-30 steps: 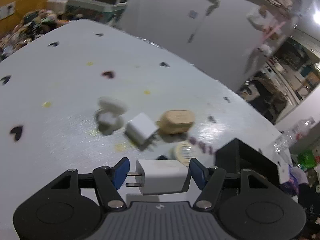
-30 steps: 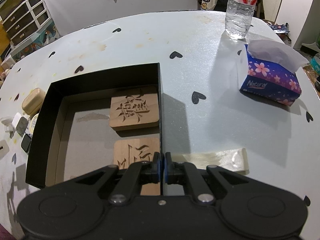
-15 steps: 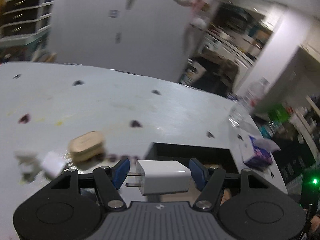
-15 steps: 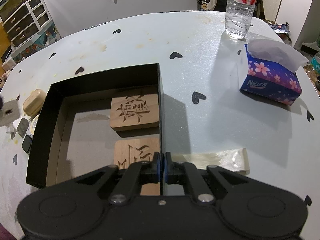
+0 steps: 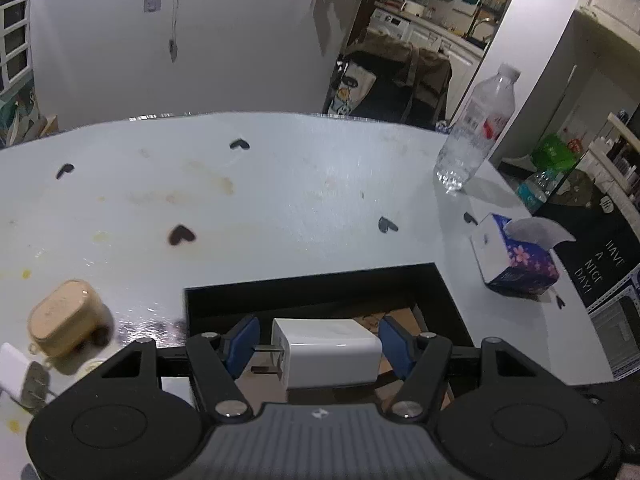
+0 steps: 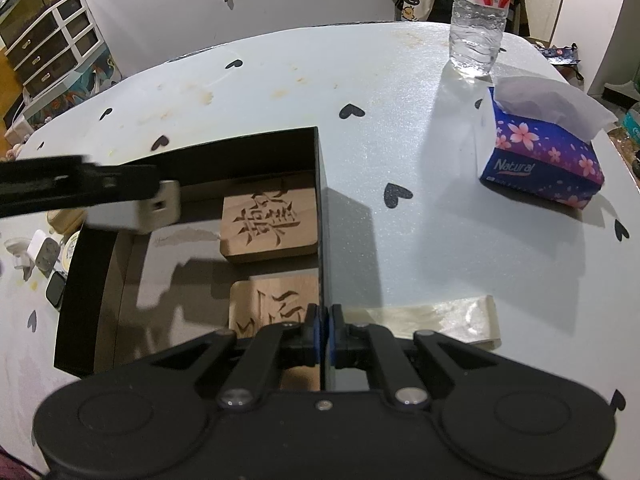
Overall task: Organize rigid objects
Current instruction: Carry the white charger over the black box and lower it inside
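Note:
My left gripper (image 5: 318,340) is shut on a white plug charger (image 5: 332,354), its prongs against the left blue pad. It hangs over the near-left part of an open black box (image 5: 320,292). In the right wrist view the same charger (image 6: 136,208) comes in from the left above the box's left wall. My right gripper (image 6: 323,330) is shut on the box's thin right wall (image 6: 320,200). Two carved wooden blocks (image 6: 272,224) (image 6: 276,308) lie inside the box along that wall.
Left of the box lie a tan case (image 5: 64,316), another white charger (image 6: 38,242), a tape roll (image 6: 72,246) and a small dark device (image 6: 55,292). A water bottle (image 6: 478,20) and tissue box (image 6: 540,156) stand right. A pale strip (image 6: 440,316) lies beside the box.
My left gripper has swung right with the charger, from above the loose items to over the box, rolling level, and now shows in the right wrist view. The right gripper stayed put.

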Demonstrator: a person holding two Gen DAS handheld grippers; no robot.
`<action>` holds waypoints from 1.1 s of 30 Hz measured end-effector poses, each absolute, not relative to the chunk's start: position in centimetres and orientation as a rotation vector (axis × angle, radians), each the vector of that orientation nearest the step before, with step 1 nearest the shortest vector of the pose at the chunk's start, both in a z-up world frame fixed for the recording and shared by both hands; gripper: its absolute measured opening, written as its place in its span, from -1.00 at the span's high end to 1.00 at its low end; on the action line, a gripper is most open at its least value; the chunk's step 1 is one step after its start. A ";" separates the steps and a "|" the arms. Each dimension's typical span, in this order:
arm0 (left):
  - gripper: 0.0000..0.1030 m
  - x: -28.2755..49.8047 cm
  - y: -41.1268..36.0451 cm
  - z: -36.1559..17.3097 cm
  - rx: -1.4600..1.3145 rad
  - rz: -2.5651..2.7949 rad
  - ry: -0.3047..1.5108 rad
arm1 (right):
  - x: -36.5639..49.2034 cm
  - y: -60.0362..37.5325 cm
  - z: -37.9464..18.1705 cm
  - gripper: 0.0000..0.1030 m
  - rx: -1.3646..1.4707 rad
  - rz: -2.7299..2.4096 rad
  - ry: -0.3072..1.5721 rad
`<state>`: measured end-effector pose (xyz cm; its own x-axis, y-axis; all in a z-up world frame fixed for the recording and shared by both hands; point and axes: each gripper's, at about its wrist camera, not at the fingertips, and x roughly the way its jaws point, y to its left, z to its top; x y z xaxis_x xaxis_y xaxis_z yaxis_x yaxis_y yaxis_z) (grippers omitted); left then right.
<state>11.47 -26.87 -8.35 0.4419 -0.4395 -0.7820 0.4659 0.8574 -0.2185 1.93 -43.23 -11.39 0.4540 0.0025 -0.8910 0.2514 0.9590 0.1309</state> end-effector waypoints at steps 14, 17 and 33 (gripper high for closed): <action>-0.31 11.8 -28.5 -12.3 0.113 -0.487 0.925 | 1.8 -43.4 -11.5 0.89 0.263 -0.145 1.089; -0.59 11.9 -28.3 -12.2 0.097 -0.502 0.932 | 1.8 -43.4 -11.5 0.89 0.262 -0.145 1.089; 0.72 9.2 -27.9 -11.7 0.142 -0.646 1.186 | 1.8 -43.4 -11.6 0.89 0.263 -0.144 1.090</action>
<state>9.17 -27.88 -11.70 0.2196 -0.3928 -0.8930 0.5368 0.8130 -0.2256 1.79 -43.44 -11.60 0.4577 0.0138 -0.8890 0.2435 0.9597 0.1403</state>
